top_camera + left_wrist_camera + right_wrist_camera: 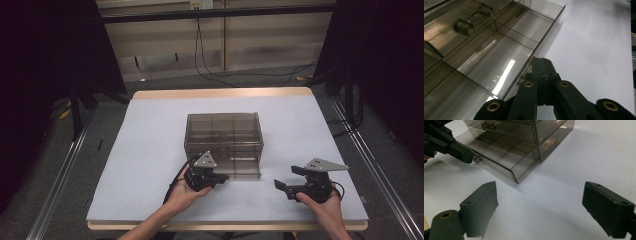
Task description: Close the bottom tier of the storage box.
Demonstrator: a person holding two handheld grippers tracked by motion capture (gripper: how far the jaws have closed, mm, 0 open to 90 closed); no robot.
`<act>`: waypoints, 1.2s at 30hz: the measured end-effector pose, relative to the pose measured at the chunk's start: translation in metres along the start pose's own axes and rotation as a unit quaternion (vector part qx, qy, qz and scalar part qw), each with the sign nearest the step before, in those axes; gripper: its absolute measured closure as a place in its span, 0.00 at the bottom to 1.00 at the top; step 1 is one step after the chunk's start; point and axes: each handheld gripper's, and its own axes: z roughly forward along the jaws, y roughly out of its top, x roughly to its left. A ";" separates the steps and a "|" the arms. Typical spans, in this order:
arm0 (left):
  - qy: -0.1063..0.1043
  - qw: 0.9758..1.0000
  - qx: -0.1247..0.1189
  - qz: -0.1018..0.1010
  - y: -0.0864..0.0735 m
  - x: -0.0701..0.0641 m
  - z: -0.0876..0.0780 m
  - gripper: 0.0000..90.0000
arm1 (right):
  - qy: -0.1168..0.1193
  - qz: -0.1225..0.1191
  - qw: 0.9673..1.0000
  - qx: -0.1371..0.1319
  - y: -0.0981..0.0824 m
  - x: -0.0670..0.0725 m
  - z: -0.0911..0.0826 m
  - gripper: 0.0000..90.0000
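On table: white-topped table point(150, 150), your forearms entering at 6 o'clock; nothing else lies on it besides the cabinet.
Cabinet: smoked-plastic drawer cabinet point(223, 135) stands at the table's centre, front facing you toward 6 o'clock.
Drawer: bottom drawer point(506, 157) is partly pulled out toward 6 o'clock; its divided compartments look empty in the left gripper view. The drawer above it stays closed, handle showing.
Handle: small handle point(477, 158) on the drawer front sits between the left jaws.
Left gripper: your left gripper point(220, 177) is at the drawer front, about 7 o'clock from the cabinet; jaws pressed together, clamped on the handle.
Right gripper: your right gripper point(290, 181) hovers over bare table at about 4 o'clock from the cabinet, well apart from it; jaws spread wide, nothing between them.
Step in hand: judged as working the bottom drawer by its handle; whether you are opening or closing cannot be told.
Next move: keep the pull or push straight along the 12–6 line, level, so the drawer does not bind or drag the light cabinet; your free right gripper could steady the cabinet.
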 end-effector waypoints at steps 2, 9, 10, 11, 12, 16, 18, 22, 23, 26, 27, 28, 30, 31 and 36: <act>0.001 1.000 0.003 0.003 0.000 0.000 0.000 1.00 | 0.000 0.000 1.000 0.000 0.000 0.000 0.000 0.14; 0.005 1.000 -0.001 0.000 0.000 -0.001 0.002 1.00 | 0.000 0.001 1.000 0.001 0.000 0.000 0.000 0.14; 0.003 1.000 0.007 0.001 -0.001 -0.001 0.003 1.00 | 0.001 0.001 1.000 0.001 0.000 0.000 0.000 0.14; -0.001 1.000 0.003 0.002 -0.001 0.000 0.004 1.00 | 0.000 0.001 1.000 0.001 0.000 0.000 0.000 0.14; 0.003 1.000 0.010 0.001 0.000 0.000 0.003 1.00 | 0.000 0.000 1.000 0.001 0.000 0.000 0.000 0.14; -0.003 1.000 -0.002 -0.009 0.000 0.003 0.004 1.00 | 0.001 0.000 1.000 0.001 0.000 0.000 0.000 0.14; -0.005 1.000 -0.012 -0.013 0.000 0.003 0.004 1.00 | 0.001 0.001 1.000 0.002 0.000 0.000 0.000 0.14; -0.003 1.000 -0.006 -0.011 0.001 0.005 0.005 1.00 | 0.001 0.002 1.000 0.003 0.000 0.000 0.000 0.14; -0.004 1.000 -0.007 -0.013 0.001 0.006 0.005 1.00 | 0.002 0.002 1.000 0.003 0.000 0.000 0.000 0.14; -0.001 1.000 -0.006 -0.017 0.001 0.008 0.007 1.00 | 0.003 0.000 1.000 0.004 0.000 0.001 0.000 0.14; 0.001 1.000 -0.008 -0.019 0.001 0.008 0.007 1.00 | 0.004 0.000 1.000 0.004 0.000 0.001 0.000 0.14; 0.002 1.000 -0.011 -0.021 0.001 0.008 0.007 1.00 | 0.004 -0.001 1.000 0.004 0.000 0.001 0.000 0.14; 0.003 1.000 -0.010 -0.021 0.001 0.008 0.007 1.00 | 0.005 -0.001 1.000 0.003 0.000 0.001 0.000 0.14; 0.005 1.000 -0.009 -0.021 0.001 0.009 0.007 1.00 | 0.005 -0.001 1.000 0.003 0.000 0.001 0.000 0.14; 0.011 1.000 -0.012 -0.024 0.001 0.010 0.007 1.00 | 0.004 -0.001 1.000 0.005 0.000 0.001 0.000 0.14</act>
